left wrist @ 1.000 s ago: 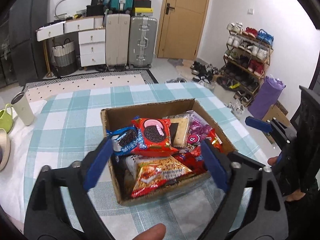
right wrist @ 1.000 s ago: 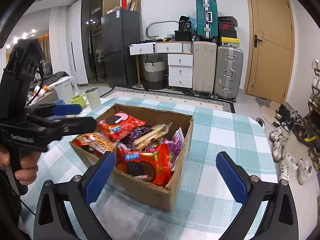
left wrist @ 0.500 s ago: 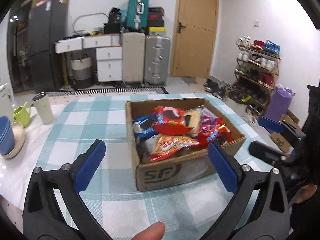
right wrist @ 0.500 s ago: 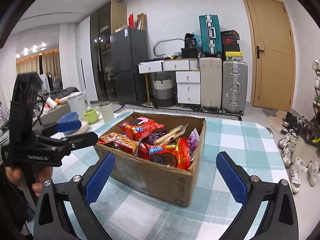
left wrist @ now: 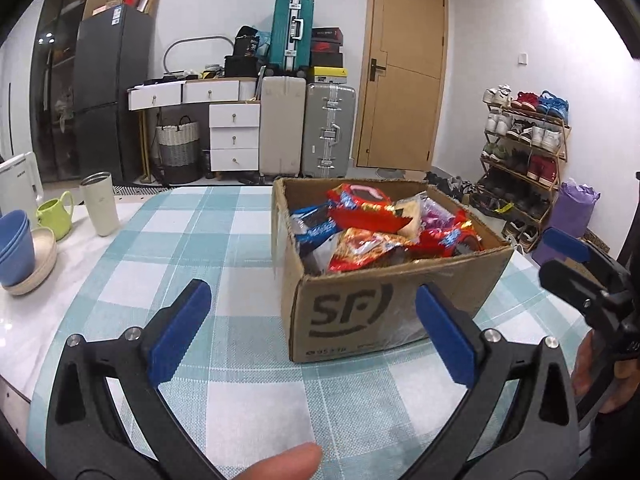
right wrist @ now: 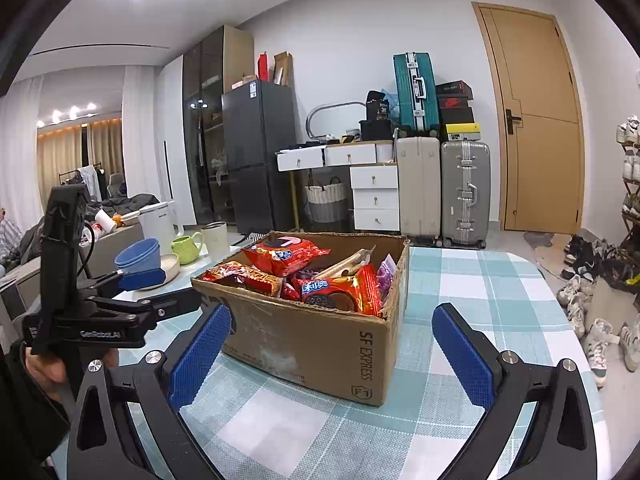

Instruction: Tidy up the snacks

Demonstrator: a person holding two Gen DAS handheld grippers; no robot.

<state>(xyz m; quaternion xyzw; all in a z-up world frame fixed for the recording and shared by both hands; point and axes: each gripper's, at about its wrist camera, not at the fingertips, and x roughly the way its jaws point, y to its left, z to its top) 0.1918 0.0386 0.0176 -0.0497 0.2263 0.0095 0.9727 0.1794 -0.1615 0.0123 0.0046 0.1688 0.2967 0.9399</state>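
Observation:
An open cardboard box [left wrist: 380, 312] [right wrist: 320, 344] stands on the checked table, filled with snack packs. On top lies a red cookie pack [left wrist: 360, 208] [right wrist: 286, 256]; beside it are a blue cookie pack [left wrist: 316, 228], an orange-red noodle pack [left wrist: 360, 252] [right wrist: 240, 276] and a purple pack [right wrist: 386, 276]. My left gripper [left wrist: 312, 296] [right wrist: 176, 288] is open wide, low in front of the box's printed side, holding nothing. My right gripper [right wrist: 332, 314] [left wrist: 554, 258] is also open and empty, facing the box's right-hand corner.
A cream tumbler [left wrist: 100, 208], a green mug [left wrist: 56, 212], stacked blue bowls [left wrist: 14, 248] and a white kettle [left wrist: 16, 188] stand at the table's left end. The checked cloth [left wrist: 180, 240] is bare left of the box. Suitcases, drawers and a shoe rack [left wrist: 524, 152] line the room.
Both grippers have drawn back from above the box and sunk lower; the views now show its side walls instead of looking down into it. The left jaws have spread a little wider.

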